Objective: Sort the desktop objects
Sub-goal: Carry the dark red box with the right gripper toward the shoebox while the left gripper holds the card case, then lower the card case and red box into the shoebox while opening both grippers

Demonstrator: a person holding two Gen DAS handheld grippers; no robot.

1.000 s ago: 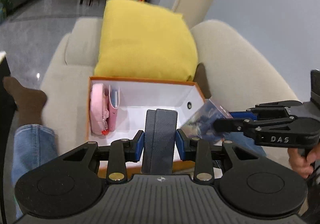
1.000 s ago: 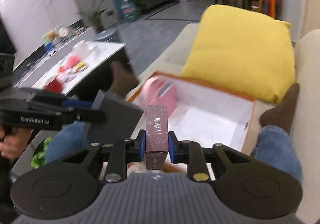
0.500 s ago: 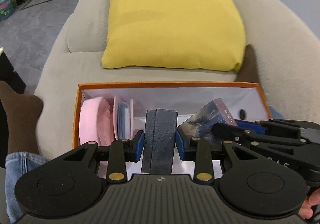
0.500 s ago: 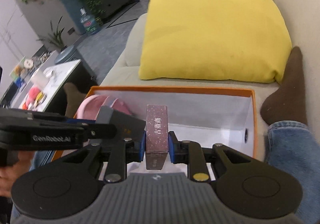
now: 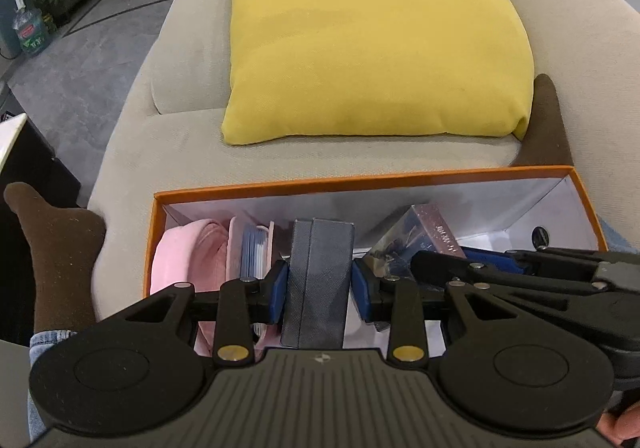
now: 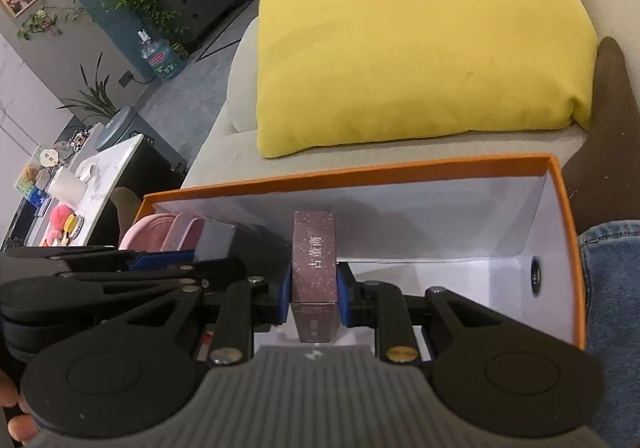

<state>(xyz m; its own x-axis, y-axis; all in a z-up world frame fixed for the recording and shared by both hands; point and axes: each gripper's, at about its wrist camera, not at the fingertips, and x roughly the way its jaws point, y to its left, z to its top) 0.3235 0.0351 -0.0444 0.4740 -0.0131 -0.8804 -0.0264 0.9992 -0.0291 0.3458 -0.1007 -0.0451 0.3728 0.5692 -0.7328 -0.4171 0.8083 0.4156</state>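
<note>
The grey case (image 5: pixel 318 280) stands upright between the blue pads (image 5: pixel 278 290) of the left gripper (image 5: pixel 319 290), which is closed on its two sides; the case pokes out beyond the pads, over the middle of the orange box (image 5: pixel 360 181). The maroon carton (image 6: pixel 314 268), w/ white print on its face, is clamped the same way in the right gripper (image 6: pixel 314 288), jaws narrow, pads (image 6: pixel 285 294) pressing both sides. It hangs inside the box, right of the case. In the left wrist view the carton (image 5: pixel 434 236) shows tilted at the right, held by the right gripper (image 5: pixel 460 260); in the right wrist view the left gripper (image 6: pixel 160 260) comes in from the left edge.

Already in the box, at its left end: a pink pouch (image 5: pixel 188 260) and next to it a pink holder w/ blue-white cards (image 5: pixel 254 252), both on edge.

The box sits on a beige sofa (image 5: pixel 168 152), btw. the person's legs in jeans (image 6: pixel 612 288) and brown socks (image 5: pixel 60 244). A yellow pillow (image 5: pixel 376 36) lies behind the box.
</note>
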